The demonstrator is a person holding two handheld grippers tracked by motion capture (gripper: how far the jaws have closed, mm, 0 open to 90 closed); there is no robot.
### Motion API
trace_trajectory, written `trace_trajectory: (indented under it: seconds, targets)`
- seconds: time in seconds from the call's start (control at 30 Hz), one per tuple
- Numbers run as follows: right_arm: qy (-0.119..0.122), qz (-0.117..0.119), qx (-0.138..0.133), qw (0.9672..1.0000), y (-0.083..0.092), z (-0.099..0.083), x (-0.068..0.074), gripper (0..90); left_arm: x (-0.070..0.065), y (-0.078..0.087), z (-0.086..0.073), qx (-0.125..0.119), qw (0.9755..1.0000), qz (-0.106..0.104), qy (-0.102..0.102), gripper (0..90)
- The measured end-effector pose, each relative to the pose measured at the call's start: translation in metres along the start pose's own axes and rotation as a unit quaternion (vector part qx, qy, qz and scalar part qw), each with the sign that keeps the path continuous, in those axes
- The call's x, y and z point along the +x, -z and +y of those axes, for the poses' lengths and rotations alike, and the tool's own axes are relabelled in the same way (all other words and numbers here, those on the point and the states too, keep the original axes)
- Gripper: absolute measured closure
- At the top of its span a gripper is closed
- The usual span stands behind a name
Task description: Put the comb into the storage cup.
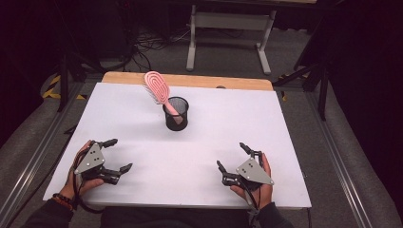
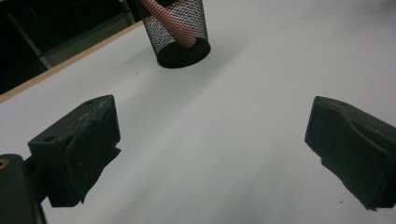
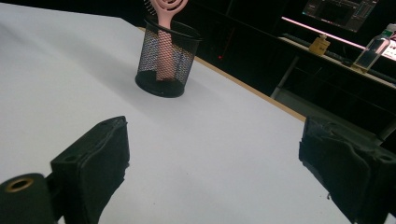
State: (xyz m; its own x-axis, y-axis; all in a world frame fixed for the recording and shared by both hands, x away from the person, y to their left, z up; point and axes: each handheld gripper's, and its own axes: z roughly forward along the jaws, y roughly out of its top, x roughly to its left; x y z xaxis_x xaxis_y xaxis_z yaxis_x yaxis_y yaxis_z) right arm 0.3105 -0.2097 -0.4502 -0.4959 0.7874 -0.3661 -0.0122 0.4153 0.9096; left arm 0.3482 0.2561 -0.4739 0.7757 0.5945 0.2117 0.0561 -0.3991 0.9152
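On table [image 1: 142, 109] | hairbrush [image 1: 158, 88] in mesh cup [image 1: 176, 114] | left gripper [image 1: 116, 155], right gripper [image 1: 233, 156] released, empty

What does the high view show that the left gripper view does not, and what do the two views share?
The high view alone takes in the pink hairbrush head leaning left above the cup rim, both hands, the right gripper and the whole white table. The left gripper view alone gives a close look along the left gripper, whose black fingers stand wide apart with nothing between them. Both show the black mesh cup upright on the table with the brush's pink handle inside.
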Motion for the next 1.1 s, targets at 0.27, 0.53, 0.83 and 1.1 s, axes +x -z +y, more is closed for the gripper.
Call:
trace_trajectory:
  seconds: [0.27,0.53,0.83,1.1]
  targets:
    - [0.005,-0.001,-0.005,1.0,0.0029,0.0013,0.0003,9.2,-0.0041,-0.0001,0.0023,-0.001,1.0,-0.001,0.0,4.1]
    - [0.009,-0.005,-0.008,0.9999,0.004,0.0039,0.003,9.2,-0.005,0.0016,0.002,-0.002,1.0,-0.002,-0.001,4.3]
    - [0.007,-0.007,-0.009,0.9999,0.0045,0.0041,0.002,9.2,-0.006,0.0,0.0031,-0.004,1.0,-0.005,0.001,4.6]
    - [0.007,-0.006,-0.008,0.9999,0.0038,0.0034,0.0014,9.2,-0.005,-0.0008,0.0027,-0.001,1.0,-0.006,0.005,4.6]
